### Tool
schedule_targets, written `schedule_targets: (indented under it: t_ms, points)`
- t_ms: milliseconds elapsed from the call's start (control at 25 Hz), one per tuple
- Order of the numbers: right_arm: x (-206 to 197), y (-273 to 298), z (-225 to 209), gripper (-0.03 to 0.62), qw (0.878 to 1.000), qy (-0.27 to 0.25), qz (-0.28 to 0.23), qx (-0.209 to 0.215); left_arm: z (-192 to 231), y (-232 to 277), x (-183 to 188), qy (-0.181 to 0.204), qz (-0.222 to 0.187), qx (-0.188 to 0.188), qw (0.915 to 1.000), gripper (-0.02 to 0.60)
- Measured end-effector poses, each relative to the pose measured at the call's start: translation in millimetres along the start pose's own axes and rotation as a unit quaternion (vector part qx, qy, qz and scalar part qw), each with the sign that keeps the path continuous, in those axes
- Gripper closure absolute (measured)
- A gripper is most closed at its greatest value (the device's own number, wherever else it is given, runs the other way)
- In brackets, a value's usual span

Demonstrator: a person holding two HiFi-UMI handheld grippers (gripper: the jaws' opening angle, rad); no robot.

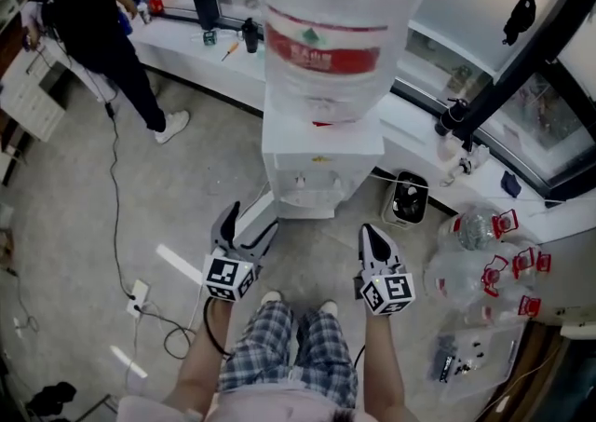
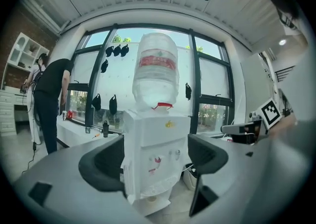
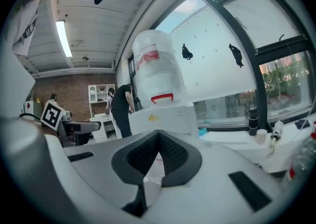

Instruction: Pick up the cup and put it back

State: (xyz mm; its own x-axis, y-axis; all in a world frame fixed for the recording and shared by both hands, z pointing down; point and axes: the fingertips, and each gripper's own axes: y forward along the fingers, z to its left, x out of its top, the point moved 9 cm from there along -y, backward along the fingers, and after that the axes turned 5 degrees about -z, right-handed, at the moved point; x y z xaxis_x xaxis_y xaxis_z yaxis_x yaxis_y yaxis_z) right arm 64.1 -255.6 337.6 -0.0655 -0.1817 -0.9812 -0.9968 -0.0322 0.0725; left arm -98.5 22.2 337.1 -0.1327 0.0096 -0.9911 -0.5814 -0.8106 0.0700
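Observation:
A white water dispenser (image 1: 317, 155) with a big clear bottle (image 1: 335, 20) on top stands right in front of me. In the left gripper view a small pale round thing (image 2: 150, 199) sits in the dispenser's (image 2: 153, 154) lower recess; I cannot tell whether it is the cup. My left gripper (image 1: 250, 224) is open, its fingers framing the dispenser from a short way off, nothing between them (image 2: 155, 161). My right gripper (image 1: 372, 234) points at the dispenser's right side, shut and empty, its fingertips touching (image 3: 158, 151).
A person in black (image 1: 102, 10) stands at the window counter (image 1: 186, 43) far left. A black bin (image 1: 407, 198) sits right of the dispenser. Several empty water bottles (image 1: 475, 262) lie on the floor at right. A power strip and cables (image 1: 138, 297) lie at left.

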Motion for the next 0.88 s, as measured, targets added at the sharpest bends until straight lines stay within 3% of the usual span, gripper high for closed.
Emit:
schedule_targets:
  t_ms: [280,640,880]
  points:
    - [-120,28,-48,0.577,1.000,0.003,0.001,0.005,0,42,-111,0.016,-0.009,-0.017,0.9997,0.193]
    - [-298,67,-109,0.577,1.000,0.000,0.001,0.014,13,84,-290,0.015,-0.003,-0.028,0.9995,0.193]
    - [-400,96,-145,0.577,1.000,-0.007,0.001,0.026,21,120,-412,-0.027,0.006,-0.050,0.9983,0.193]
